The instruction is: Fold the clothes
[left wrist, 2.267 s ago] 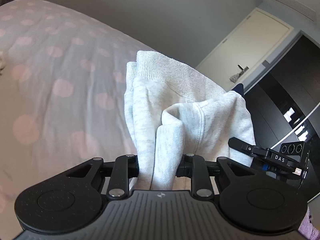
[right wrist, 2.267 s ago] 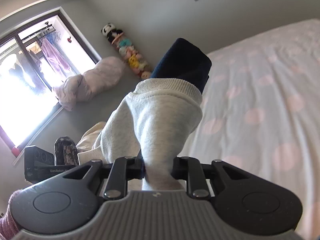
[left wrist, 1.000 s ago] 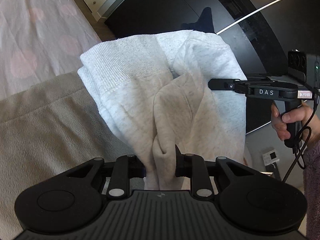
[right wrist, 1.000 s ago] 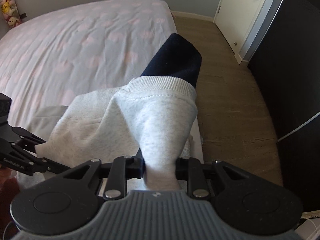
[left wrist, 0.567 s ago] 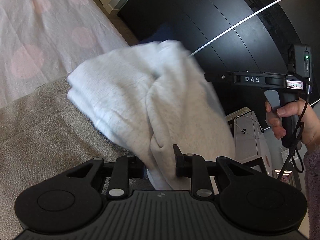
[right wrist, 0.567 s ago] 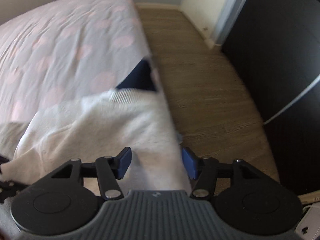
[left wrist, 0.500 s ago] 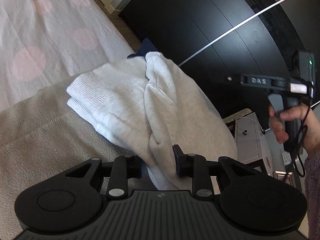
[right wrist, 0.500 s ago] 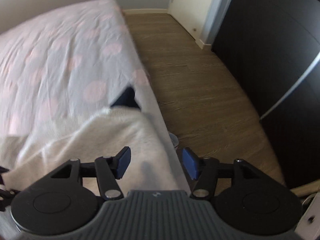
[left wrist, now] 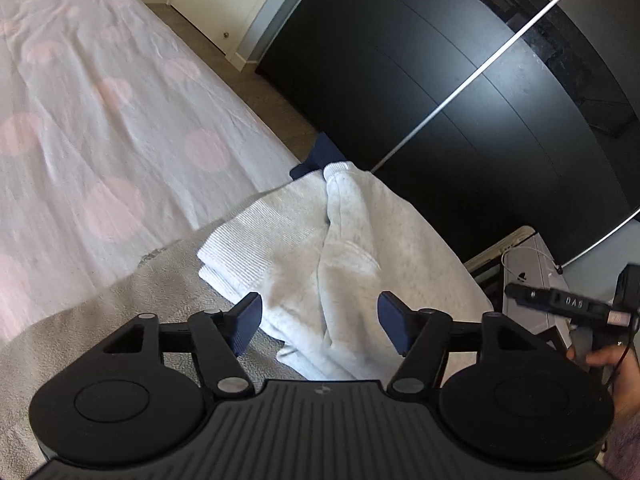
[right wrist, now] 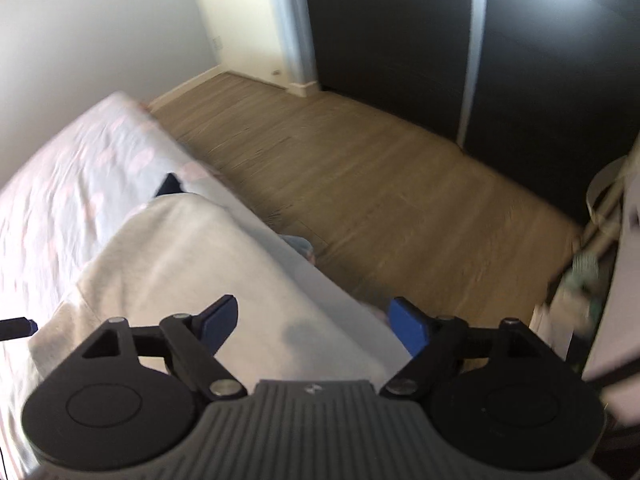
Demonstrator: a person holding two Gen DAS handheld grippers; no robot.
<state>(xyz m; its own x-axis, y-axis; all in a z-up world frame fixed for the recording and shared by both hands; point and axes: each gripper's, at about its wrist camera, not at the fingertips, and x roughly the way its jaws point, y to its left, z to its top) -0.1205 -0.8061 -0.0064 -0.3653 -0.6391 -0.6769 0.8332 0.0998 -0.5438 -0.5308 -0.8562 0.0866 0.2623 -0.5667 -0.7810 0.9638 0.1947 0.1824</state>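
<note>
Left wrist view: left gripper [left wrist: 320, 322] with black linkage and blue pads, jaws spread and just lately widened, pads clear of the cloth on both sides. Between and just ahead of the jaws — light grey marl sweatshirt of soft fleece [left wrist: 344, 264], lying folded in a loose bundle, ribbed white hem [left wrist: 256, 240] turned toward the left pad. Under the bundle, beige fleece blanket [left wrist: 100, 320]; beyond it, white bedsheet with pale pink dots [left wrist: 100, 120]. At the far tip of the bundle, near the bed's edge, dark navy folded garment [left wrist: 320, 156], partly hidden. To the right, glossy black wardrobe with a silver strip [left wrist: 460, 100]. At the right margin, right gripper [left wrist: 560, 303] seen side-on, held by a hand [left wrist: 608, 364], well apart from the cloth.

Right wrist view, somewhat blurred: right gripper [right wrist: 314, 326] likewise spread wide, jaws just lately opened, nothing pinched. Grey sweatshirt [right wrist: 208, 264] lying flat on the bed below and between the pads, reaching forward and to the left; contact with the pads not shown. Navy garment [right wrist: 170, 187] peeping out at the far end. Wood-plank floor [right wrist: 380, 184] to the right of the bed edge, black wardrobe [right wrist: 400, 32] behind it.
</note>
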